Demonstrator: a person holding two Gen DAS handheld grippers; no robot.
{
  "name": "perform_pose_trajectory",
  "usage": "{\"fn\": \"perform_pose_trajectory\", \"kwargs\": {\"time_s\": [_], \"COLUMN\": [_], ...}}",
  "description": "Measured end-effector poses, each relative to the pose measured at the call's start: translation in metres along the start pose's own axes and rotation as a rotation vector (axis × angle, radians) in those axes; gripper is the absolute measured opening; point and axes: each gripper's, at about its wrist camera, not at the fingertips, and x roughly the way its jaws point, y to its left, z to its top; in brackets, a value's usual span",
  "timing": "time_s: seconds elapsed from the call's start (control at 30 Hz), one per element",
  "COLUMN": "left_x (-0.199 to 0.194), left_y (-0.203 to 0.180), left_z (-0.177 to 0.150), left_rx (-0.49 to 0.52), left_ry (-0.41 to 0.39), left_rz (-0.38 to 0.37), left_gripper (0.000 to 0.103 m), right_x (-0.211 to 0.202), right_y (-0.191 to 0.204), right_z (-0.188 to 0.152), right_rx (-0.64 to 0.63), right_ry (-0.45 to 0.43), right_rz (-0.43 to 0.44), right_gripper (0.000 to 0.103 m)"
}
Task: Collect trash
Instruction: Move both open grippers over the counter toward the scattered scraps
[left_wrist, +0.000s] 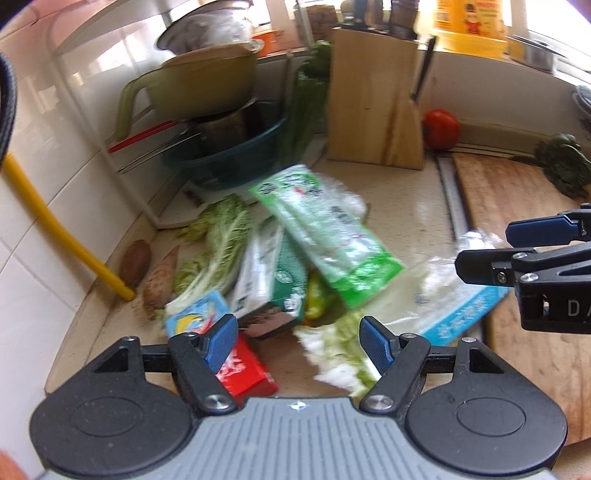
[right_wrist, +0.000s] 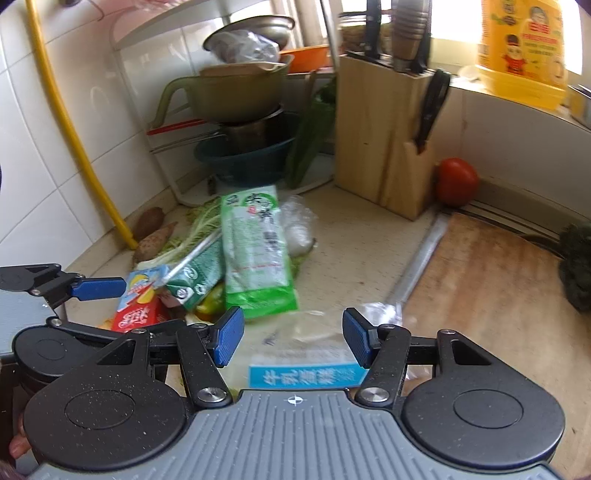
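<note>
1. Both my tools, left tool (left_wrist: 298, 341) and right tool (right_wrist: 293, 341), are spread wide, empty.
2. The blue-labelled clear wrapper (right_wrist: 304, 365) lies on the counter (right_wrist: 354, 236) under my right tool.
3. It looks light, crinkly, slippery; I'd pinch its flat printed edge.

1. The left wrist view is taken from just behind the left hand-held gripper (left_wrist: 298, 341), low over the table (left_wrist: 406, 206), aimed toward the tiled corner at 12 o'clock.
2. The right wrist view is taken from behind the right hand-held gripper (right_wrist: 293, 338), facing the same corner, from a spot set further toward 3 o'clock.
3. The litter pile is seen close in both views: the green packet (left_wrist: 325, 236) (right_wrist: 258, 254) is shared, as is the blue-edged bag (left_wrist: 458, 314) (right_wrist: 303, 373).
4. The knife block (left_wrist: 373, 99) (right_wrist: 384, 136) and tomato (left_wrist: 441, 129) (right_wrist: 456, 181) are shared at 1 o'clock.
5. Each hand-held gripper is caught at the other view's edge, at 3 and 9 o'clock.
</note>
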Motion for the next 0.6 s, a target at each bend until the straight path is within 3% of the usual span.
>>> {"fn": "perform_pose_trajectory", "kwargs": {"time_s": [0.6], "left_x": [0.026], "left_y": [0.078], "left_z": [-0.004], "left_rx": [-0.138], "left_ry": [0.044], "left_rz": [0.095], "left_gripper": [0.071], "right_x": [0.053], "right_y": [0.023], "right_z": [0.032], "right_rx": [-0.031], "right_ry": [0.027], "right_rz": [0.038], "right_gripper": [0.069]}}
